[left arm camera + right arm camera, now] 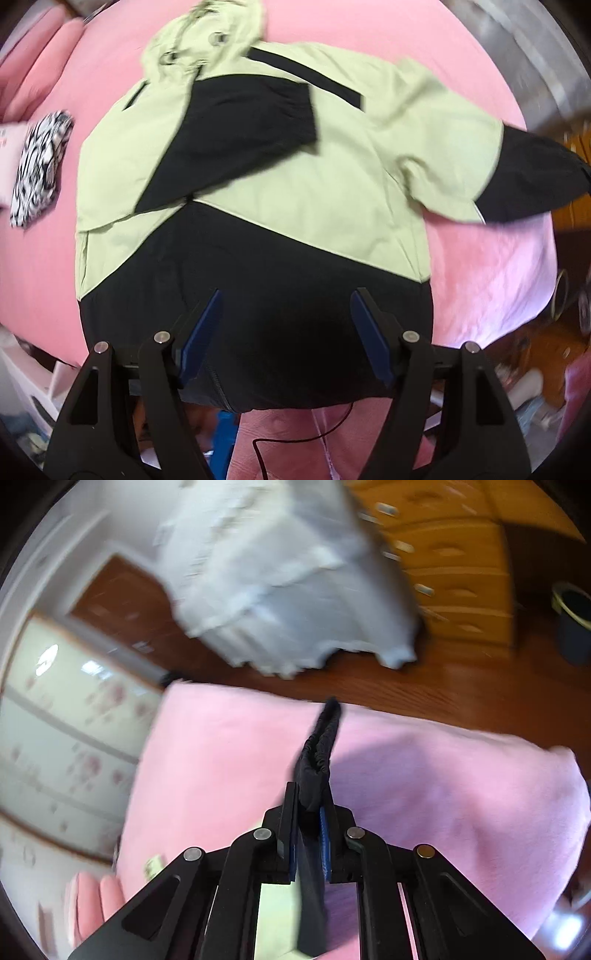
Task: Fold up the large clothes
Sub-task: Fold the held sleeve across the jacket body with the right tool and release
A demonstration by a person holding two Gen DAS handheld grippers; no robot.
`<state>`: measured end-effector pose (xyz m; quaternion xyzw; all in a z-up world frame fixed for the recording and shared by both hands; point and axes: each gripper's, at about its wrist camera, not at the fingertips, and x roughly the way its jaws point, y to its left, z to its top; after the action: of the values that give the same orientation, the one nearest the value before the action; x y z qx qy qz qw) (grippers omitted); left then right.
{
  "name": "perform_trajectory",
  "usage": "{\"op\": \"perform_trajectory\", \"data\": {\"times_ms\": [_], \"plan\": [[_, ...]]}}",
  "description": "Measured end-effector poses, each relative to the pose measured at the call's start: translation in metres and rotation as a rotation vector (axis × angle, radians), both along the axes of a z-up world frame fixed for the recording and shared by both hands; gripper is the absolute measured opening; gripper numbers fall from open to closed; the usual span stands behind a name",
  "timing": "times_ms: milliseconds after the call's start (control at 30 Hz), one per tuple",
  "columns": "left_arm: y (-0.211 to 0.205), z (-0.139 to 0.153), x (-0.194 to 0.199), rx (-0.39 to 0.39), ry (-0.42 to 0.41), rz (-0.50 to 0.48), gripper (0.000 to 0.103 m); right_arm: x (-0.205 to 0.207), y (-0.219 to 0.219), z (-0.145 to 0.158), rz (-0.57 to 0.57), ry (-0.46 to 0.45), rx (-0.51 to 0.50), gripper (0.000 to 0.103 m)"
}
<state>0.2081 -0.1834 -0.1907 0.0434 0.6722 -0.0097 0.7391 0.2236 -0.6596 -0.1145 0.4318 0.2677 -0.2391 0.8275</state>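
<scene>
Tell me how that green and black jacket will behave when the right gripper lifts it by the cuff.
The jacket will likely drape and sag: it lies creased on the pink bedding. The right gripper pinches only the black cuff, so the sleeve probably trails limply. Its thin fabric looks light, perhaps slippery.

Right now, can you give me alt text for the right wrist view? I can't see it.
The right gripper is shut on the black elastic cuff of a jacket sleeve, held over a pink bed. Beyond lie a wooden floor, a white cloth and a wooden dresser.
</scene>
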Motion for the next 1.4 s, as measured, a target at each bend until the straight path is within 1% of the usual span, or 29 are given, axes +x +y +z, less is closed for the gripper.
{"op": "perform_trajectory", "data": {"times_ms": [67,100,133,167,233,333,367,467,567,633,700,767,833,933,1000,1067,1100,1167,1200,1233,1267,1300,1333,1400], "plan": [[0.021,0.008,0.001,-0.040,-0.024,0.035,0.069,0.015,0.034,0.029,0.054,-0.052,-0.043,0.010],[0.033,0.012,0.001,-0.059,-0.036,0.048,0.069,0.017,0.048,0.038,0.076,-0.065,-0.054,0.010],[0.041,0.015,0.000,-0.068,-0.044,0.053,0.069,0.030,0.067,0.050,0.117,-0.081,-0.066,0.010],[0.052,0.019,-0.001,-0.077,-0.056,0.057,0.069,0.035,0.080,0.056,0.140,-0.091,-0.065,0.010],[0.070,0.025,-0.003,-0.087,-0.071,0.060,0.069,0.058,0.119,0.070,0.213,-0.119,-0.056,0.010],[0.098,0.028,-0.002,-0.127,-0.053,0.063,0.069,0.084,0.178,0.080,0.308,-0.135,-0.050,0.010],[0.108,0.028,-0.002,-0.142,-0.047,0.068,0.069,0.090,0.192,0.082,0.330,-0.133,-0.059,0.010],[0.136,0.026,0.000,-0.159,-0.042,0.082,0.069,0.122,0.258,0.082,0.448,-0.103,-0.121,0.010],[0.159,0.027,0.003,-0.159,-0.056,0.080,0.069,0.140,0.311,0.066,0.536,-0.085,-0.119,0.010],[0.174,0.027,0.008,-0.159,-0.066,0.085,0.069,0.155,0.351,0.044,0.596,-0.053,-0.101,0.010],[0.188,0.026,0.013,-0.165,-0.071,0.094,0.069,0.167,0.385,0.019,0.649,-0.018,-0.117,0.010],[0.205,0.023,0.017,-0.174,-0.068,0.109,0.069,0.174,0.415,-0.011,0.705,-0.002,-0.146,0.010],[0.221,0.017,0.021,-0.180,-0.062,0.136,0.069,0.183,0.441,-0.047,0.752,0.044,-0.179,0.010],[0.241,0.008,0.025,-0.193,-0.052,0.166,0.069,0.185,0.484,-0.109,0.850,0.161,-0.275,0.010],[0.247,0.002,0.029,-0.189,-0.051,0.166,0.069,0.194,0.499,-0.143,0.908,0.233,-0.295,0.010],[0.251,-0.007,0.035,-0.183,-0.050,0.160,0.069,0.198,0.508,-0.166,0.935,0.282,-0.288,0.010],[0.252,-0.012,0.039,-0.185,-0.045,0.162,0.069,0.193,0.511,-0.174,0.942,0.287,-0.288,0.012],[0.251,-0.022,0.044,-0.203,-0.042,0.167,0.069,0.197,0.509,-0.186,0.972,0.294,-0.290,0.014],[0.248,-0.025,0.047,-0.209,-0.045,0.162,0.069,0.202,0.509,-0.187,0.993,0.294,-0.275,0.019],[0.244,-0.028,0.049,-0.219,-0.059,0.152,0.069,0.209,0.508,-0.188,1.019,0.291,-0.242,0.034],[0.240,-0.030,0.051,-0.228,-0.073,0.145,0.069,0.201,0.494,-0.181,1.039,0.283,-0.212,0.044],[0.234,-0.032,0.053,-0.243,-0.083,0.138,0.069,0.204,0.489,-0.181,1.079,0.262,-0.158,0.055],[0.230,-0.034,0.056,-0.258,-0.086,0.140,0.069,0.206,0.488,-0.177,1.103,0.246,-0.138,0.056],[0.220,-0.040,0.061,-0.318,-0.100,0.164,0.069,0.207,0.483,-0.174,1.158,0.234,-0.130,0.056]]}}
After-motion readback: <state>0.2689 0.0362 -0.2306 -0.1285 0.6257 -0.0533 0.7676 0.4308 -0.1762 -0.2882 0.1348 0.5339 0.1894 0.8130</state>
